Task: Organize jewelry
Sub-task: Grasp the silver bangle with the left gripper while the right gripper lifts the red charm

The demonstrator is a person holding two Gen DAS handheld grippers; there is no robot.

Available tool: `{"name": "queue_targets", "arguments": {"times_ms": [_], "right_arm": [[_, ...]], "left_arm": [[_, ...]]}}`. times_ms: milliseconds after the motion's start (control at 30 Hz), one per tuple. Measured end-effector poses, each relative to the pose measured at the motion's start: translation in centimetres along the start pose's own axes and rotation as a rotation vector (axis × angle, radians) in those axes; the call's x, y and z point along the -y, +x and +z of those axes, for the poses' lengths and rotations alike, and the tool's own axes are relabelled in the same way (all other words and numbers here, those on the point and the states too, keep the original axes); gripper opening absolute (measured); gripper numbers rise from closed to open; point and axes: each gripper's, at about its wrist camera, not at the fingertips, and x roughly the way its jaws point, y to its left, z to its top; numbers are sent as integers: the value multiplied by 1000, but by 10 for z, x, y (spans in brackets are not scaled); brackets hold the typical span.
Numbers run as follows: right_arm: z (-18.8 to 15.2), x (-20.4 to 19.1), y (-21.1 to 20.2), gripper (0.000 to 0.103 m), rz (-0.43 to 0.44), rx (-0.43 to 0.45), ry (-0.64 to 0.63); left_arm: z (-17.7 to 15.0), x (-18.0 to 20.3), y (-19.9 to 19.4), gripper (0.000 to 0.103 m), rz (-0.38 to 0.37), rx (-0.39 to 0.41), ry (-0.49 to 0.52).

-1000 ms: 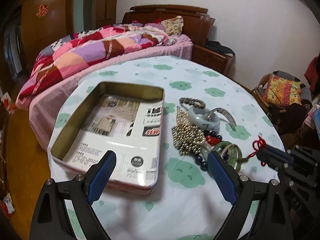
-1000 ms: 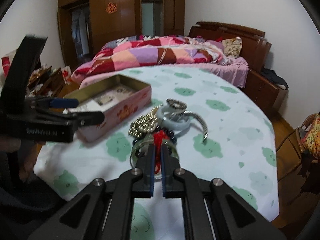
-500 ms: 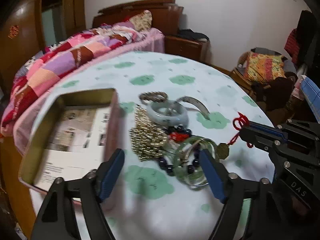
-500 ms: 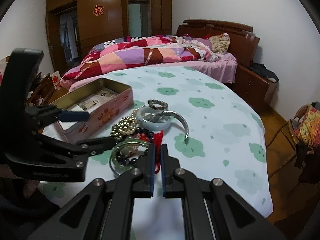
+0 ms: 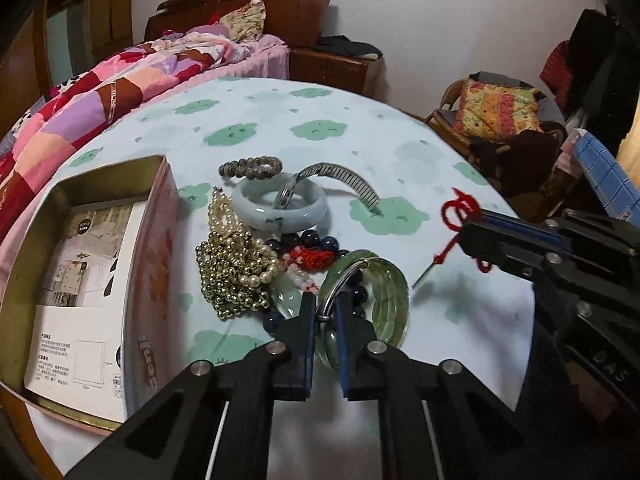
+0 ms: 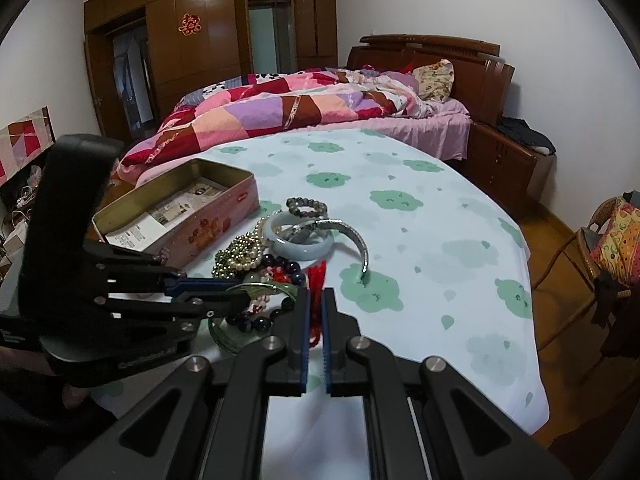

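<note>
Your left gripper (image 5: 324, 320) is closing on the green bangle (image 5: 376, 300) at the near edge of the jewelry pile (image 5: 256, 256), beside the tin (image 5: 80, 280); your right gripper (image 6: 315, 312) pinches the red cord (image 6: 316, 280).

A bed (image 6: 328, 108) with a patchwork quilt (image 6: 280, 108) and a dark wooden headboard (image 6: 436, 52) stood behind the desk (image 6: 440, 264), whose white cloth bore green cloud shapes. A wooden wardrobe (image 6: 208, 36) with a red paper ornament (image 6: 189, 24) lined the far wall. To the right sat a wicker chair (image 5: 460, 120) holding a yellow patterned cushion (image 5: 498, 110).
</note>
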Motion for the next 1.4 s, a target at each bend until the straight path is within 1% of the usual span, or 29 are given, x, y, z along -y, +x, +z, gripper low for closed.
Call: {"name": "queue_targets", "arguments": {"times_ms": [67,333,400,500,600,733,833,933,1000,1133,1200,1300,1400], "right_arm": [[1,0,-1,7,-2,4,0],[2,1,-2,7,-2,12,0],[2,1,-2,7,-1,9,-1],[3,-1,-3,7,1,7,-5],[3,0,-3,7,0,7,-4],[3,0,-3,7,1,6,-6],[2,0,-3,7,1,5,-12],[2,-1,-3,7,2,1,-14],[1,-2,-2,7,2,0,-15],[1,-2,-2,7,0,2,-16],[2,-1,-3,7,-4,7,-15],[4,1,-6,7,-13,19,-10],[8,4,-9,7,-21,30,-5]], "left_arm": [[-1,1,-7,9,-14,17,-2],[4,3,-27,9,-26,82,12],[5,3,-22,9,-33,68,10],[3,1,-11,9,-12,38,13],[1,-3,-4,9,-6,14,-5],[0,-5,-5,9,5,16,-16],[-1,-5,-7,9,3,21,-13],[-1,-3,-10,9,18,31,-2],[-1,-2,-10,9,-6,31,8],[-2,1,-14,8,-16,38,18],[0,2,-20,8,-29,54,18],[4,9,-38,8,-50,110,41],[9,10,-55,8,-64,159,41]]}}
